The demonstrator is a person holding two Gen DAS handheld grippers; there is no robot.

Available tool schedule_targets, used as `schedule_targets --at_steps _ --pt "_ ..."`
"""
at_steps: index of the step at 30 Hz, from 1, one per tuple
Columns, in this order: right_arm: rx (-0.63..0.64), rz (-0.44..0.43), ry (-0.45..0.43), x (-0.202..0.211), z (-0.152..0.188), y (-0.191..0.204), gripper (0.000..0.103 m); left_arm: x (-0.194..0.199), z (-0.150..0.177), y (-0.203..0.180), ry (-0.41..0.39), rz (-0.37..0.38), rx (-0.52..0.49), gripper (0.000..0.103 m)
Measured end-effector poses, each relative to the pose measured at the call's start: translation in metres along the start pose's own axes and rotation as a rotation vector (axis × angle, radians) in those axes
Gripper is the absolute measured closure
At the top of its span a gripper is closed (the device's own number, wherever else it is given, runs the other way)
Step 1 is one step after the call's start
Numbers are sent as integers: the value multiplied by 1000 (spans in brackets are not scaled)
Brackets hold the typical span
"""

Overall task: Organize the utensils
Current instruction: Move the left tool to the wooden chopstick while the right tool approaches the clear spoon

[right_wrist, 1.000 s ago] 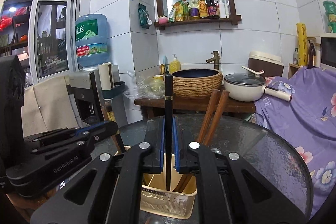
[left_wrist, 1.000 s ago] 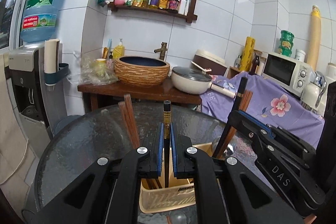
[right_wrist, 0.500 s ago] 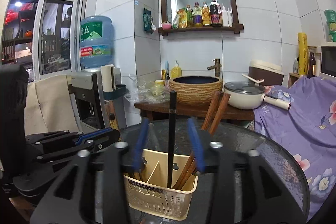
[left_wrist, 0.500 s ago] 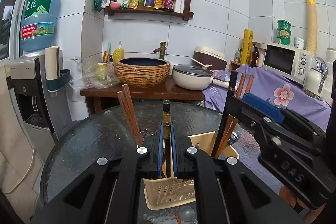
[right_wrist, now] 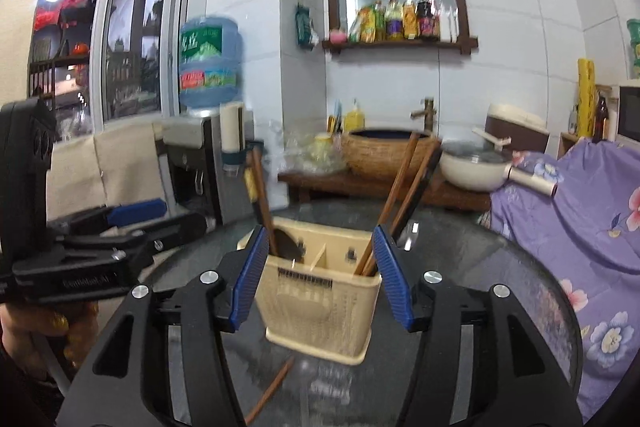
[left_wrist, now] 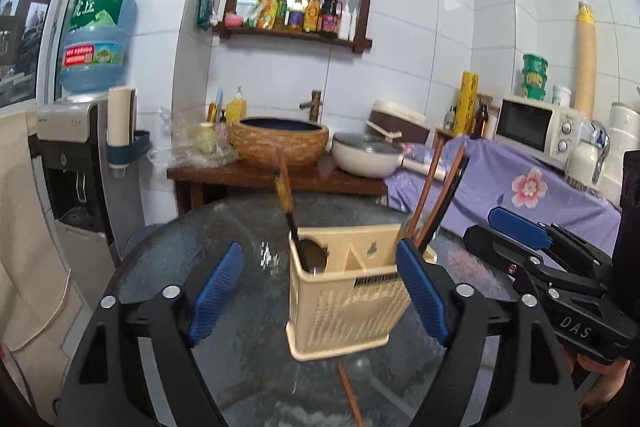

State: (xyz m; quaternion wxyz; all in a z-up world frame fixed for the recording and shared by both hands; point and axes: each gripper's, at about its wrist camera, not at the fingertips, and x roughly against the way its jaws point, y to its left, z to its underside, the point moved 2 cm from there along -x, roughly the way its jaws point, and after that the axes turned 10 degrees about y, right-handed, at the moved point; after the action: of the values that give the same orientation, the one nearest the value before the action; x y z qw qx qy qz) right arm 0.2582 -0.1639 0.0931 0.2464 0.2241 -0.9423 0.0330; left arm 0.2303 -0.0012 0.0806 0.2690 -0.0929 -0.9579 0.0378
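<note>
While both grippers, the left [left_wrist: 320, 291] and the right [right_wrist: 318, 273], have just been opening and now stand wide with nothing between the jaws, the caddy [left_wrist: 346, 291] at frame centre already holds several chopsticks [left_wrist: 434, 195] and a spoon [left_wrist: 312, 255]. One chopstick [left_wrist: 350, 395] lies on the glass table [left_wrist: 168, 259] below the caddy, lower centre, so I judge the job nearly done.

Cream utensil basket [left_wrist: 348, 307] between spread fingers [left_wrist: 216, 291]

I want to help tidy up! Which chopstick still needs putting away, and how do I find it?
Find the round glass table, then the cream utensil basket on it. Right in front of the basket, one brown chopstick lies flat on the glass; all the others stand up inside the basket.
</note>
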Motion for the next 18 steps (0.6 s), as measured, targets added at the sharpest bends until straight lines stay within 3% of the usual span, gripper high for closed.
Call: schedule_targets --at_steps 9,14,18 --pt "24 20 273 -40 66 6 48 -31 63 12 233 -46 -15 24" --pt "34 -9 436 -67 100 8 48 -45 91 17 327 -66 -22 24" --pt "34 -6 512 -83 117 7 48 -52 105 21 375 -89 -26 25"
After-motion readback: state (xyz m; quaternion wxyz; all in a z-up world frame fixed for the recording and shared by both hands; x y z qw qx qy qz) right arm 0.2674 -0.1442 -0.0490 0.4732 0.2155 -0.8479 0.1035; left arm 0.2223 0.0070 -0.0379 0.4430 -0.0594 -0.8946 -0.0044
